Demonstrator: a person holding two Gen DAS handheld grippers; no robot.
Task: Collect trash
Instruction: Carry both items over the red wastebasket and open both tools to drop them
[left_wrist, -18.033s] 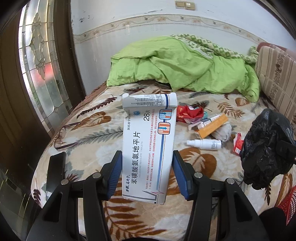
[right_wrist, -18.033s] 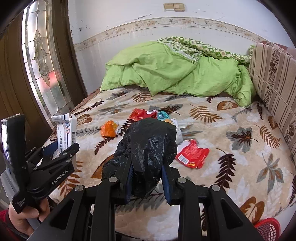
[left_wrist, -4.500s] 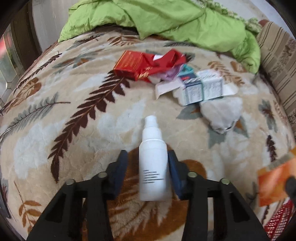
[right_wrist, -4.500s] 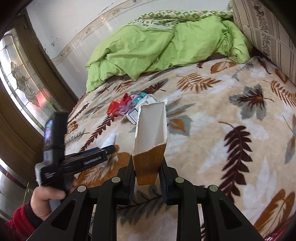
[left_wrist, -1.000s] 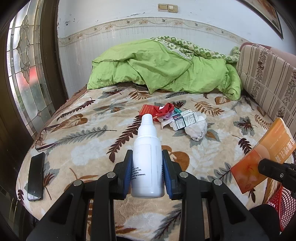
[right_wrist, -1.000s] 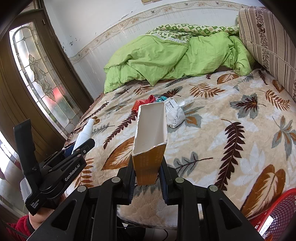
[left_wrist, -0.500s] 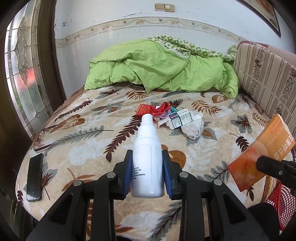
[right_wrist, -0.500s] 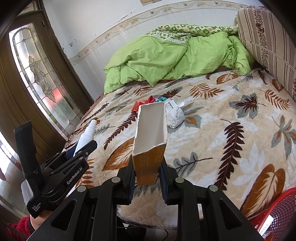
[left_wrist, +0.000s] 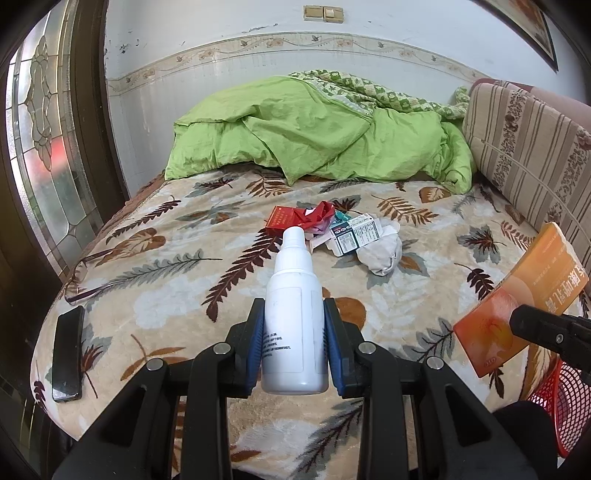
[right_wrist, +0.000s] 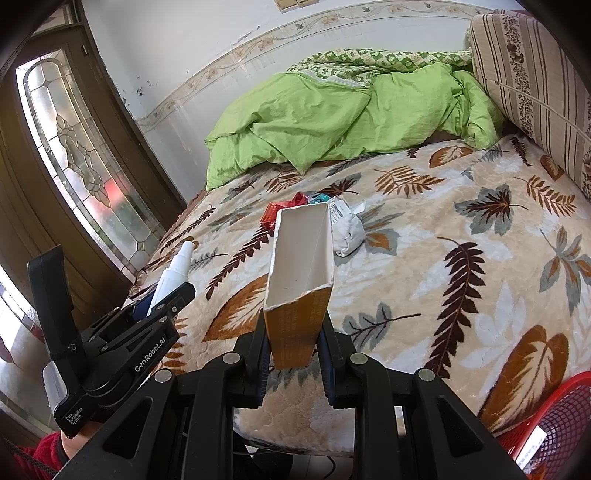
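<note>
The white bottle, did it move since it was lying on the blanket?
Yes. The white bottle is lifted off the blanket, clamped in the left gripper.

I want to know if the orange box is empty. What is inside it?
The orange box, held by the right gripper, is torn open at its top. Only bare white inner walls show. The bottom part, between the gripper's pads, is hidden, so small contents cannot be excluded.

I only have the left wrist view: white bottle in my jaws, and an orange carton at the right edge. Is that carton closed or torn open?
Observer: Open. In the right wrist view the orange carton shows a torn top and a bare white inside.
Operator: Is anything in the red basket?
Observer: Yes, the red basket holds a piece with a white label.
Operator: Who's holding my gripper?
Observer: A hand in a red sleeve holds the left gripper.
</note>
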